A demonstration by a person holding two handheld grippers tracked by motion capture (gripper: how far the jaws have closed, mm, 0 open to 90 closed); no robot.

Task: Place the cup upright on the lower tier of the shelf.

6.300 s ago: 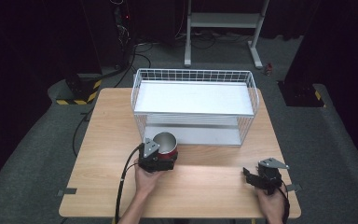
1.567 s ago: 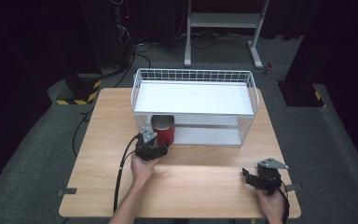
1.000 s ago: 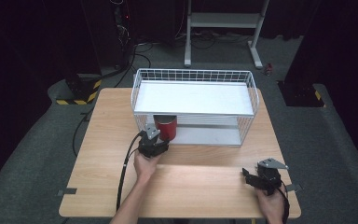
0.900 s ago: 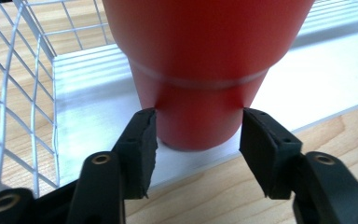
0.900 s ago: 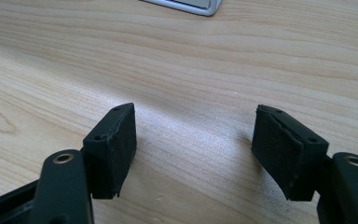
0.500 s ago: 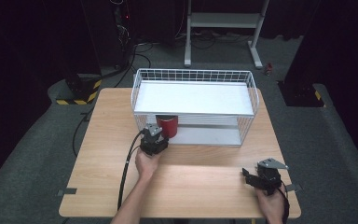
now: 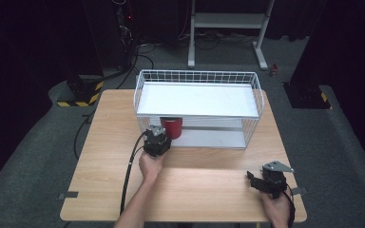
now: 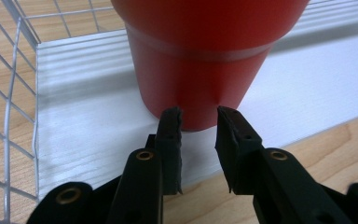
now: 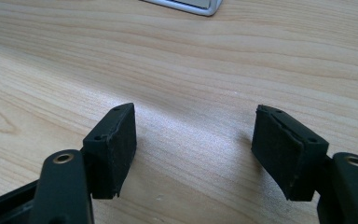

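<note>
A light wooden rectangular table stands on dark grey carpet. At its far side sits a white wire two-tier rack with flat white shelf boards.

On the rack's lower shelf board, near the left front corner, stands a red tapered plastic cup, upright and wider at the top, with a raised band around its body.

The left gripper, held in a person's hand, points at the cup's base. In the left gripper view its black jaws stand a narrow gap apart, tips at the cup's foot; whether they touch it cannot be told, and they pinch nothing between them.

The right gripper rests at the table's near right corner, well apart from the rack, its jaws spread wide over bare wood.

The cup looks light, stiff and smooth, so likely slippery and easy to tip. A hold across the wall, about at the band or over the rim, would probably be steadier than at the narrow foot.
</note>
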